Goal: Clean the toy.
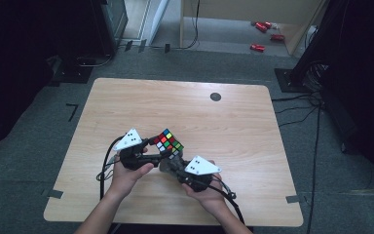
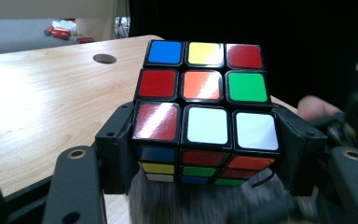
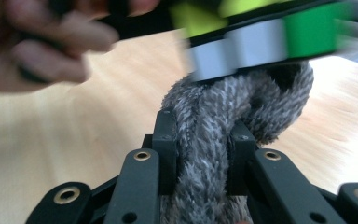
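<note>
A scrambled, multicoloured plastic puzzle cube (image 2: 204, 116) is clamped above the pale wooden desk (image 1: 233, 122) by the left gripper (image 2: 205, 154), while a fuzzy grey cloth (image 3: 214, 140), pinched in the right gripper's (image 3: 200, 149) fingers, is pressed against its underside.

A lab or test room set up for recording. A light wooden table (image 1: 185, 117) with a round cable hole (image 1: 215, 96) stands on grey carpet (image 1: 24, 161). Tape marks (image 1: 53, 193) sit on the carpet at eight and four o'clock of the table. Black stands and loose cables (image 1: 316, 107) crowd two o'clock. Red cans (image 1: 263, 27) lie on the floor at one o'clock, by a wooden partition (image 1: 253, 12).
</note>
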The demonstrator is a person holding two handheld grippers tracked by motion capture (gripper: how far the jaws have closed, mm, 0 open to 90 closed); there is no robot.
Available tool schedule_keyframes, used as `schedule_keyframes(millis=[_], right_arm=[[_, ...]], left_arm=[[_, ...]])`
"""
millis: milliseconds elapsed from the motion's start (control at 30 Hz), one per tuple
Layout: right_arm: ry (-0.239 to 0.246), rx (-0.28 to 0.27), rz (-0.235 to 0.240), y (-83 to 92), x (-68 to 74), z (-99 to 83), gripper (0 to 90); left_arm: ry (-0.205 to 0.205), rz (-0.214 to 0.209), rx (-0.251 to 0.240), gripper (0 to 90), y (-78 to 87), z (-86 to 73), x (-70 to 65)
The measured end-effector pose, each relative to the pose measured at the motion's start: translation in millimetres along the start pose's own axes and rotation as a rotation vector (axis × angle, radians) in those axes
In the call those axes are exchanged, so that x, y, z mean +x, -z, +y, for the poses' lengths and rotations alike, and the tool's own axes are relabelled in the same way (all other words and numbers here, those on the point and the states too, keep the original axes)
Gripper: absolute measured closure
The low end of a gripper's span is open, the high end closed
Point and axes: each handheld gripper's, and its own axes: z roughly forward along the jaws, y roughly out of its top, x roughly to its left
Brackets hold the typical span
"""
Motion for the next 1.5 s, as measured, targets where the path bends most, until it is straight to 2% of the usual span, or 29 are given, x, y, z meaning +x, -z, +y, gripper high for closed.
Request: schedule_keyframes(millis=[67,133,233,267,333,467,567,667,733,800,867,900,1000,1067,1133,1200,1267,1367,1500], right_arm=[[0.024,0.003,0.005,-1.2,3.9,0.9,71.8],[0.003,-0.011,-0.008,3.0,-2.7,3.9,71.9],[-0.047,-0.055,-0.07,12.7,-18.1,6.5,72.1],[-0.063,-0.067,-0.087,15.2,-20.9,7.0,72.2],[-0.061,-0.07,-0.088,15.4,-19.5,7.1,72.2],[-0.023,-0.027,-0.032,4.4,-2.5,3.8,71.9],[-0.023,-0.002,0.031,-3.1,8.3,1.3,71.9],[-0.033,-0.004,0.084,-7.4,17.4,2.0,71.8],[-0.069,-0.034,0.1,-6.7,19.1,4.5,71.8],[-0.143,-0.069,0.09,-3.9,14.3,6.5,72.2],[-0.238,-0.089,0.076,-0.3,4.6,5.4,72.8],[-0.261,-0.093,0.063,1.0,1.5,3.9,72.8],[-0.286,-0.089,0.022,2.7,-4.1,-0.2,72.7],[-0.295,-0.09,0.029,2.6,-4.3,0.4,72.6],[-0.29,-0.098,0.063,1.2,-0.4,1.9,72.0],[-0.275,-0.106,0.074,0.6,4.3,3.4,71.5],[-0.286,-0.099,0.062,1.1,2.4,3.5,71.1],[-0.293,-0.058,0.004,2.3,-8.7,-1.1,70.7],[-0.212,-0.014,-0.139,9.1,-25.7,-4.4,70.0]], left_arm=[[0.0,0.003,-0.003,34.9,1.1,0.2,0.2],[0.003,0.002,-0.012,34.9,2.2,0.9,0.5],[0.001,-0.001,-0.006,34.9,1.7,0.4,0.3],[0.006,-0.005,-0.007,34.9,1.2,0.2,0.1],[0.01,-0.008,-0.008,34.9,-0.1,0.1,-0.7],[0.014,-0.006,-0.018,34.8,0.0,-0.1,-1.2],[0.033,-0.009,-0.04,34.9,0.3,-0.5,-0.8],[0.05,-0.026,-0.054,34.9,-2.8,-4.1,-2.5],[0.036,-0.017,-0.049,34.9,-5.9,-6.5,-6.3],[0.026,-0.012,-0.053,34.9,-7.2,-7.2,-9.2],[0.031,-0.002,-0.08,34.9,-5.0,-6.3,-9.5],[0.035,-0.004,-0.089,35.0,-3.7,-5.7,-8.7],[0.045,-0.001,-0.116,34.9,-0.2,-4.7,-6.7],[0.04,0.006,-0.11,34.9,-1.1,-5.6,-7.2],[0.028,0.016,-0.098,34.9,-3.9,-7.1,-8.5],[0.017,0.025,-0.087,34.9,-5.1,-8.1,-9.1],[0.027,0.025,-0.097,34.9,-3.3,-7.4,-7.5],[0.051,0.025,-0.111,34.9,2.0,-5.5,-1.7],[0.072,0.027,-0.097,34.9,6.0,-4.5,6.1]])
